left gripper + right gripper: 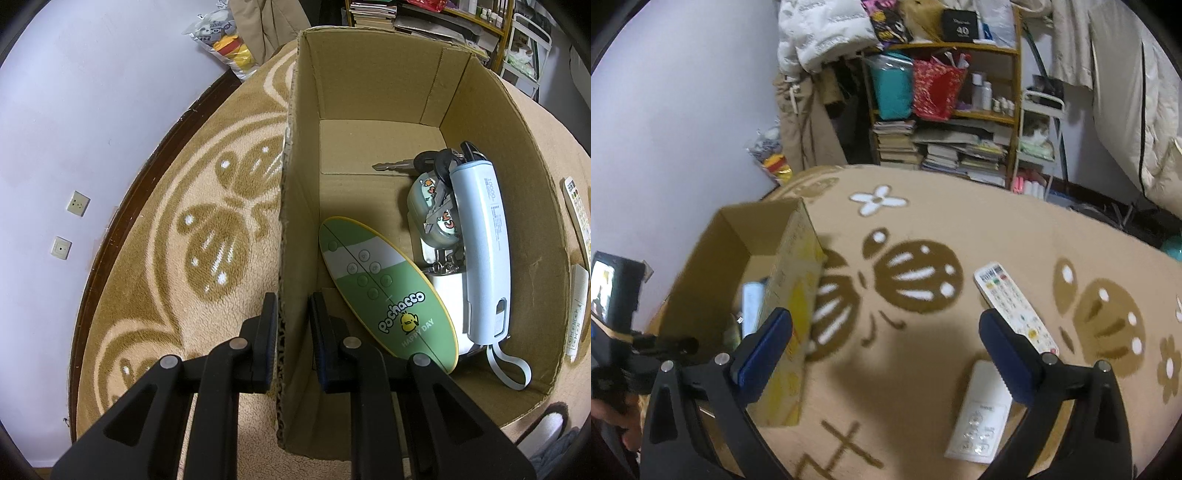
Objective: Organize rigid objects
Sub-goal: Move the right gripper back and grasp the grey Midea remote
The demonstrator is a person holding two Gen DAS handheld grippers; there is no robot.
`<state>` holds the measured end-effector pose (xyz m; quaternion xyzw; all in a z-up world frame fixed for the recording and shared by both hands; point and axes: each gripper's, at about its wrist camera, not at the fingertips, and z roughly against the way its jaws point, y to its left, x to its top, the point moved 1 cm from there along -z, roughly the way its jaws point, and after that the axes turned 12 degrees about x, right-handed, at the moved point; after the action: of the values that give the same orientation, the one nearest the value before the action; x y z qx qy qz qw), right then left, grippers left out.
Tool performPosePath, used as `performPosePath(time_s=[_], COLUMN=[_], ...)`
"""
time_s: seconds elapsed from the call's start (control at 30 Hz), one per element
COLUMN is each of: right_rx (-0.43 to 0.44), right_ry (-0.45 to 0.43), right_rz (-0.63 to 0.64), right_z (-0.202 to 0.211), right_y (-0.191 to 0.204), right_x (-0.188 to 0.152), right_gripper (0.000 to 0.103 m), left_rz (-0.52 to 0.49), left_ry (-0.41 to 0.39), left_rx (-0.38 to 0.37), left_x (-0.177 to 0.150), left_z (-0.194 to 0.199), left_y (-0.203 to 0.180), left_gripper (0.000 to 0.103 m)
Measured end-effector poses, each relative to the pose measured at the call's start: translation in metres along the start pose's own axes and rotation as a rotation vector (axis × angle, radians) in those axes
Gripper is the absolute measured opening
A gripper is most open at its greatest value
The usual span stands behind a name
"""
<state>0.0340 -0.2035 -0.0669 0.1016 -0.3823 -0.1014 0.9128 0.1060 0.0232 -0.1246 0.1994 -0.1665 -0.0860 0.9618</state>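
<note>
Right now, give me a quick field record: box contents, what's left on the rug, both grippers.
box: cardboard box, open top, on rug
in box: green oval remote, light blue power bank, keys
on rug: white remote with coloured buttons, flat white remote
left gripper: fingers straddle the box's left wall
right gripper: open, empty, above the rug

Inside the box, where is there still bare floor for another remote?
Bare floor lies at the cardboard box's far end, beyond the green remote and keys. The right side is crowded: power bank and pouch piled together.
</note>
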Motion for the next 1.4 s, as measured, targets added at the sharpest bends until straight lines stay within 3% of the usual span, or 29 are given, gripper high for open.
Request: performPosePath(time_s=[0.27,0.93,1.0,1.1,1.3,1.4], right_rx=[-0.08,-0.124,-0.117,-0.136,-0.195,-0.209], right_ry=[0.042,0.202,0.223,0.242,0.271,0.273], right_rz=[-0.032,-0.268,-0.282,-0.272,-0.236,-0.23], right_z=[-0.008,-0.042,-0.046,-0.049,-0.049,-0.046], right_y=[-0.021,-0.092,-0.094,-0.094,-0.091,-0.091], right_x=[-0.026,-0.076,-0.08,-0.083,-0.085,-0.084], right_gripper=[0.103,0.102,0.093,0.091,0.071,0.057], left_rz=[-0.001,-0.007,-0.006,-0.005,-0.007,-0.007], left_ry=[0.0,-0.002,-0.002,-0.001,-0.001,-0.001], left_rx=[0.001,0.006,0.005,0.002,0.005,0.004], left_x=[0.0,-0.001,-0.001,-0.001,0.0,0.0], left_z=[0.0,0.001,0.001,0.001,0.001,0.001], left_y=[-0.001,-0.001,-0.001,0.001,0.001,0.001], left_gripper=[0.018,0.018,0.018,0.018,0.018,0.018])
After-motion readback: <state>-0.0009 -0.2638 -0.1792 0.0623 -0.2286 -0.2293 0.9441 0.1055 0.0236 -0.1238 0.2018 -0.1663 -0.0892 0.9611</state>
